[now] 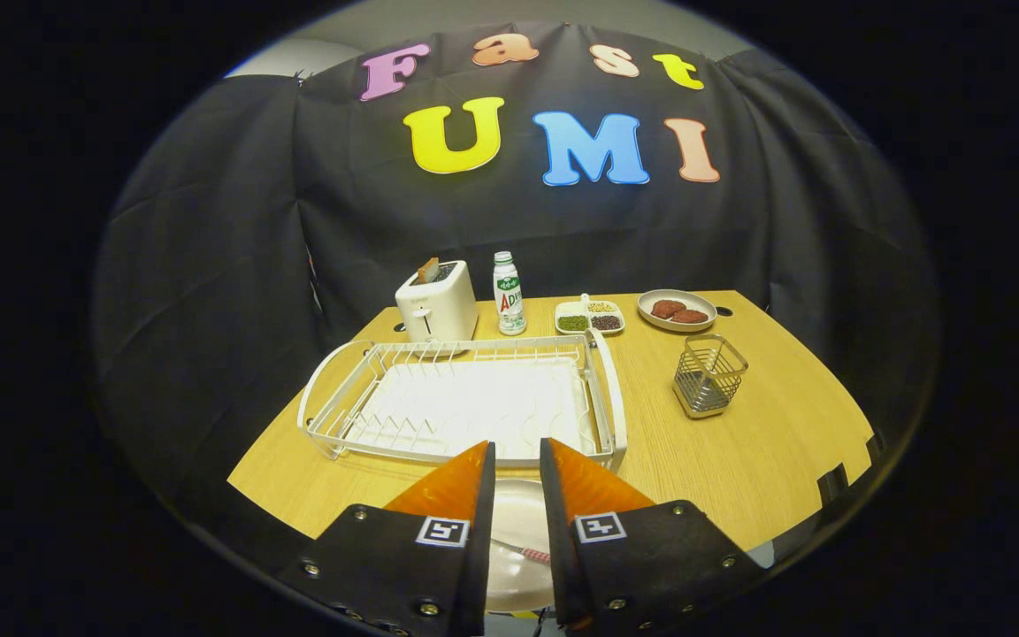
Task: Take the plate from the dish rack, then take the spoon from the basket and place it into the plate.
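Gripper view showed the gripper [517, 460] with its fingers a narrow gap apart, clamped on nothing. Directly beneath them lay the plate [518, 531], pale and round, just on the near side of the dish rack [465, 398]. The spoon [529, 554] rested in it, handle slanting crosswise, while the wire basket [708, 375] stood right of the rack.

A staged kitchen booth: wooden table [739, 442] with toaster [437, 303] at eleven o'clock, dish rack [465, 402] centre, food plate [677, 310] at one, black cloth wall [235, 248] behind
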Demonstrator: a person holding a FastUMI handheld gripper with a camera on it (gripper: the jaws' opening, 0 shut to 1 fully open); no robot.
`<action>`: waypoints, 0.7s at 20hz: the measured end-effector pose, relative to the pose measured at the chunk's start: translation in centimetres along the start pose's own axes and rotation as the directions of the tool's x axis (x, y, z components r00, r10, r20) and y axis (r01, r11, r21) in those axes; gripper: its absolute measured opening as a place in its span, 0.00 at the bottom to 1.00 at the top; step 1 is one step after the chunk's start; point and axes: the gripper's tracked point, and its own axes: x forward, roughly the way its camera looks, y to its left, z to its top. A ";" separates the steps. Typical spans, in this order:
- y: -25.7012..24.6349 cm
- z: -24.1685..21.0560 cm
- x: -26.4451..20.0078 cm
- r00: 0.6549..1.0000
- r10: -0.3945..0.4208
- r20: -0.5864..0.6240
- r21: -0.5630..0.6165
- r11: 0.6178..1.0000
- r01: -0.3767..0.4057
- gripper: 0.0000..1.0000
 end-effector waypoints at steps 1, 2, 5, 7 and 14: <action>-0.2 0.4 0.0 1.000 -0.004 0.004 0.001 1.000 0.004 0.29; -0.3 0.6 0.1 1.000 -0.009 0.007 0.003 1.000 0.009 0.29; -0.7 1.2 0.2 1.000 -0.017 0.011 0.011 1.000 0.017 0.29; -1.0 1.4 0.3 1.000 -0.023 0.012 0.013 1.000 0.023 0.29; -1.5 1.4 0.4 1.000 -0.031 0.007 0.013 0.999 0.030 0.29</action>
